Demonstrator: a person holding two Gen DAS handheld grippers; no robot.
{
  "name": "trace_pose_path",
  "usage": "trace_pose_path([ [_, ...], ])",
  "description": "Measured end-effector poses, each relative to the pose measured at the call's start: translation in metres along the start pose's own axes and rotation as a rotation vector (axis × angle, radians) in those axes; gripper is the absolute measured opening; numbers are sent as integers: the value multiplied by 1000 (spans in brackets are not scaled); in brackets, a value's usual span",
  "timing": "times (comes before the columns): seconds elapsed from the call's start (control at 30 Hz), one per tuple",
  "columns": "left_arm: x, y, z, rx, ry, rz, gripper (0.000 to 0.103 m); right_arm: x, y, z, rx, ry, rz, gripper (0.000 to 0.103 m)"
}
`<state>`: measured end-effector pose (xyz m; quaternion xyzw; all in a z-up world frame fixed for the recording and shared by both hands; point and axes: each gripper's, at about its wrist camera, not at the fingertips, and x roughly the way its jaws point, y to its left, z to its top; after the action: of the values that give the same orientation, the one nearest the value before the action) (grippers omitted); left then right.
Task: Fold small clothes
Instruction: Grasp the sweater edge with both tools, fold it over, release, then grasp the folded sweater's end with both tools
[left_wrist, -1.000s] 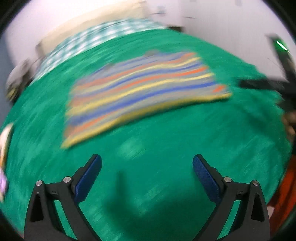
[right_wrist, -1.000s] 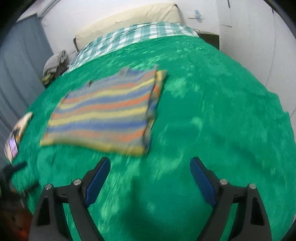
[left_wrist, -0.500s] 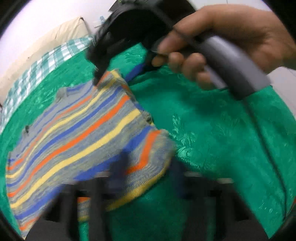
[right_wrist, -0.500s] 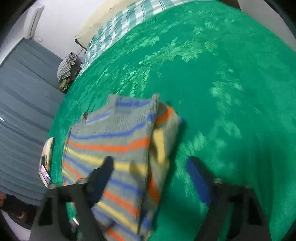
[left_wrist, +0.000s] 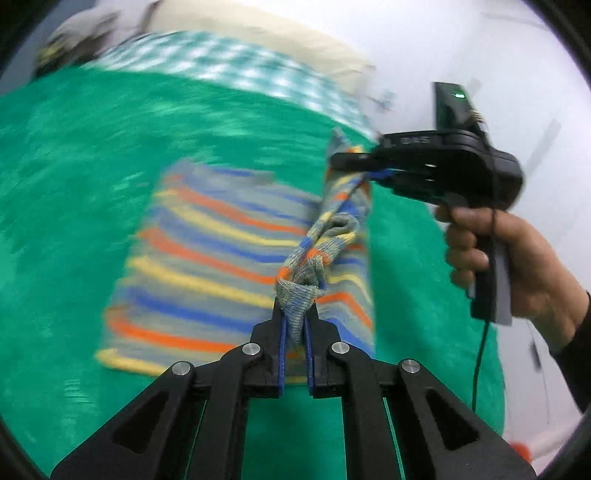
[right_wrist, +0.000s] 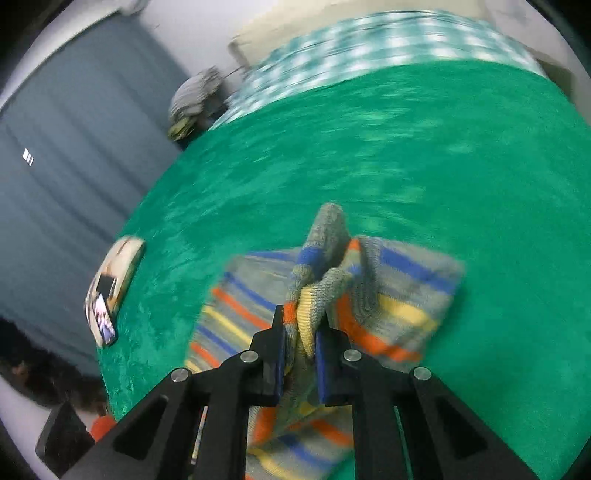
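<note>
Here, on the green blanket (left_wrist: 74, 184), the striped knit sweater (left_wrist: 207, 258) lay mostly flat, its right-hand edge lifted off the bed at two points. At the far left of the right wrist view a phone (right_wrist: 105, 321) rested near the blanket's edge, well apart from the sweater. Your left gripper (left_wrist: 295, 325) had just been closing and was clenched on a bunched grey corner of the knit, the blue pads pressing the fabric from both sides. Further right in the left wrist view, your right gripper (left_wrist: 364, 168) pinched the far corner of that same raised edge, your right hand (left_wrist: 517, 266) wrapped around its handle. Its own camera showed its jaws, which had just been closing too, clamped on folded orange and yellow stripes. The checked sheet (right_wrist: 369, 40) lay beyond the blanket.
</note>
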<state>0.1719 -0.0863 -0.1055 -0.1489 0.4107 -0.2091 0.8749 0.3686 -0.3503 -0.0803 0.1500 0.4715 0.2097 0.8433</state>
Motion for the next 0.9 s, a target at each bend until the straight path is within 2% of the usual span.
trace_pose_path([
  [0.03, -3, 20, 0, -34, 5, 27, 6, 18, 17, 4, -22, 14, 6, 13],
  [0.13, -8, 49, -4, -89, 15, 64, 6, 71, 60, 9, -77, 62, 8, 13],
  [0.23, -7, 73, -14, -127, 64, 105, 10, 110, 81, 7, -116, 104, -7, 13],
  [0.27, -6, 81, -19, -141, 91, 137, 20, 124, 84, 6, -115, 124, 0, 18],
  [0.3, -8, 88, -25, -159, 109, 166, 36, 135, 85, 3, -100, 127, 15, 25],
  [0.33, -6, 96, -19, -181, 114, 180, 44, 141, 84, 1, -80, 119, 39, 35],
  [0.37, -16, 103, -21, -207, 102, 177, 56, 141, 80, -3, -50, 101, 68, 60],
  [0.4, -24, 106, -22, -219, 85, 170, 62, 138, 78, -4, -35, 83, 88, 64],
  [0.47, -41, 104, -21, -201, 51, 141, 69, 120, 74, -11, -14, 33, 127, 64],
  [0.53, -46, 95, -17, -160, 38, 110, 74, 92, 71, -19, -27, -9, 101, 64],
  [0.63, -31, 81, -6, -91, 41, 87, 78, 52, 79, -44, -148, -32, 46, 61],
  [0.7, -13, 73, -3, -56, 65, 135, 77, 41, 90, -72, -251, 19, 44, 54],
  [0.73, 3, 76, -3, -52, 112, 199, 76, 42, 92, -88, -286, 57, 39, 52],
  [0.77, 14, 79, -3, -53, 160, 238, 71, 53, 91, -111, -307, 141, 10, 48],
  [0.8, 20, 85, -5, -58, 214, 259, 69, 62, 87, -126, -316, 203, -27, 39],
  [0.83, 18, 87, -7, -57, 226, 245, 69, 74, 81, -149, -338, 284, -93, 34],
  [0.9, 0, 87, 0, -45, 194, 197, 72, 60, 82, -160, -360, 235, -98, 33],
])
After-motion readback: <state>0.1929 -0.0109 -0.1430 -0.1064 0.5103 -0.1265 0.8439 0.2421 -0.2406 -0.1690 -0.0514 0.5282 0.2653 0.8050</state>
